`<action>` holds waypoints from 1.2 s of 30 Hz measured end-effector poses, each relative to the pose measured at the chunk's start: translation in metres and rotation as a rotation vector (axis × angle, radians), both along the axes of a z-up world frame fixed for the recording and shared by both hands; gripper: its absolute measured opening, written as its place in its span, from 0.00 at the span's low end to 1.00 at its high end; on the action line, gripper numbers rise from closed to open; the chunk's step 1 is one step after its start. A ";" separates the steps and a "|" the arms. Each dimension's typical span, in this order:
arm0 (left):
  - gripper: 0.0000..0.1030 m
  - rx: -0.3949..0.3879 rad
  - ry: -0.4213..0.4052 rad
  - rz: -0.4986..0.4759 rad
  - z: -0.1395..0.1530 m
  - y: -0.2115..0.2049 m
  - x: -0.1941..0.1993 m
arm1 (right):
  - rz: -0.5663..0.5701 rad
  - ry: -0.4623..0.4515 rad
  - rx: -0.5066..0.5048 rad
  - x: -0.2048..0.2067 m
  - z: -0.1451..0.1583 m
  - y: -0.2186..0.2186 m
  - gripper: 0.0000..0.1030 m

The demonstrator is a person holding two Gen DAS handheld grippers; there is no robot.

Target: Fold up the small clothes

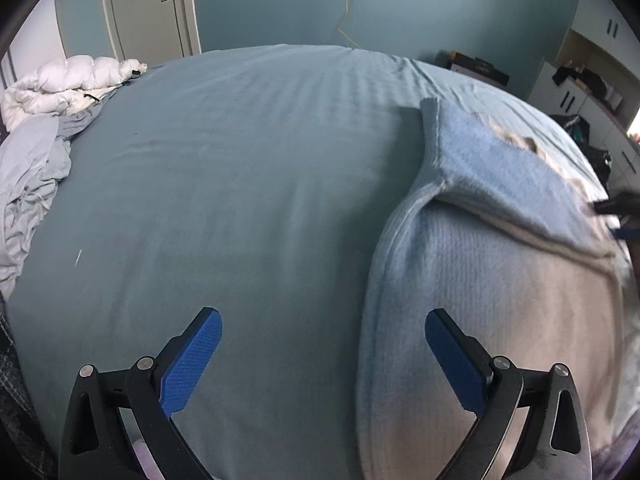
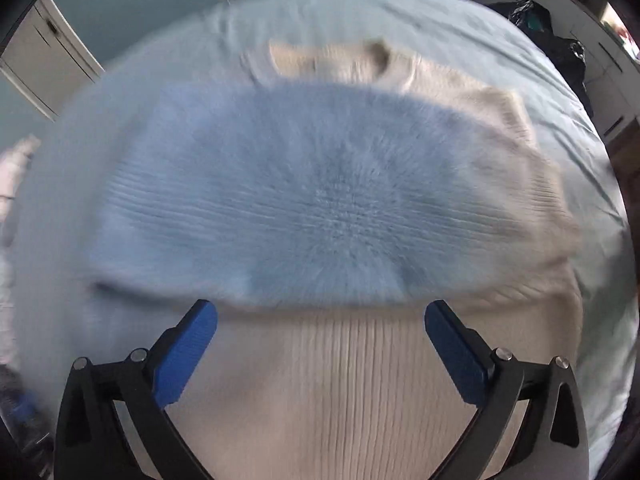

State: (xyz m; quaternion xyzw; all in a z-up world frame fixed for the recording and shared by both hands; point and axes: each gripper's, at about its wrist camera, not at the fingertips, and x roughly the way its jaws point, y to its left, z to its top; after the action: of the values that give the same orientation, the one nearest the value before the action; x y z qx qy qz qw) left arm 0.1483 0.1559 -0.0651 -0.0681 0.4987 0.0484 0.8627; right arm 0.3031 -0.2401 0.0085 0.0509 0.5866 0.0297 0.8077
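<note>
A knit sweater, light blue and cream, lies flat on the bed. In the left wrist view the sweater fills the right side, with a blue sleeve folded across its body. My left gripper is open and empty, over the sweater's left edge. In the right wrist view the sweater is blurred, with the blue folded part over the cream ribbed body. My right gripper is open and empty just above the cream part; it also shows at the far right of the left wrist view.
A white duvet and crumpled grey sheets lie at the bed's left end. White cabinets with dark clutter stand to the right. A door is in the back wall.
</note>
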 end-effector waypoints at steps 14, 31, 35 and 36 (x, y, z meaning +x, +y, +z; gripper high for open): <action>1.00 0.056 -0.027 -0.021 0.011 -0.021 -0.042 | -0.244 0.103 0.435 -0.226 0.077 -0.183 0.99; 1.00 0.156 -0.027 -0.049 0.034 -0.066 -0.108 | -0.337 0.435 0.340 -0.212 -0.133 -0.170 0.99; 1.00 0.089 0.079 -0.057 0.019 -0.060 -0.109 | -0.332 0.436 0.319 -0.208 -0.132 -0.160 0.99; 1.00 0.065 0.105 -0.073 0.014 -0.060 -0.109 | -0.332 0.422 0.323 -0.207 -0.130 -0.158 0.99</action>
State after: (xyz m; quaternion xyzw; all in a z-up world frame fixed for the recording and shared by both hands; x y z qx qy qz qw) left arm 0.0390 0.0961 -0.0511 -0.0192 0.5437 0.0366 0.8383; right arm 0.0957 -0.3982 -0.1214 0.2789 0.7127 -0.0208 0.6433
